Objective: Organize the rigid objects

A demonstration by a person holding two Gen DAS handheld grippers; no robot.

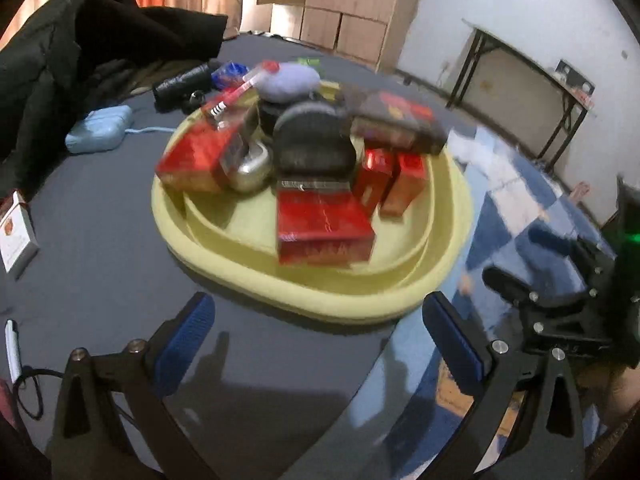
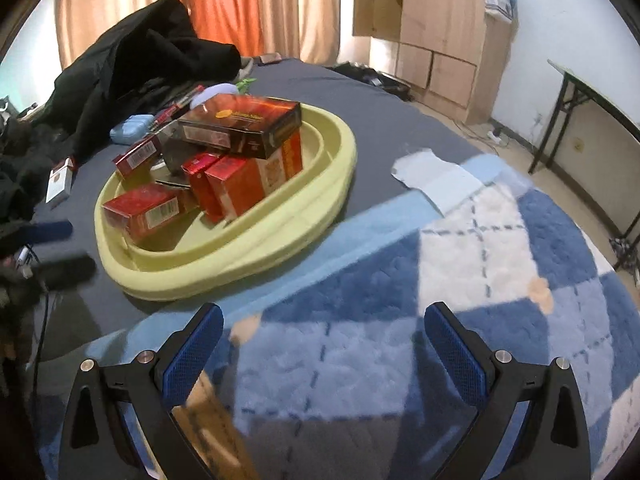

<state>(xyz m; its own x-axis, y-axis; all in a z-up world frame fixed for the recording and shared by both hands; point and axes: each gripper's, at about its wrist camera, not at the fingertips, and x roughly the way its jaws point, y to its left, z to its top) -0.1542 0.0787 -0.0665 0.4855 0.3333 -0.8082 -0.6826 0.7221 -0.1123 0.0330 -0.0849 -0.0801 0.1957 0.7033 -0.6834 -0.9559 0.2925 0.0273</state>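
A pale yellow oval tray sits on a dark grey bed sheet. Several red boxes fill it, along with a long dark box, a round black case, a metal padlock and a grey pouch. My left gripper hovers open just short of the tray's near rim, nothing between its blue pads. My right gripper is open over a blue and white checked blanket, to the right of the tray. The right gripper also shows at the right edge of the left wrist view.
A black jacket lies behind the tray. A light blue case, a black flashlight, a white cigarette pack and a white marker lie on the sheet. A folding table stands by the wall.
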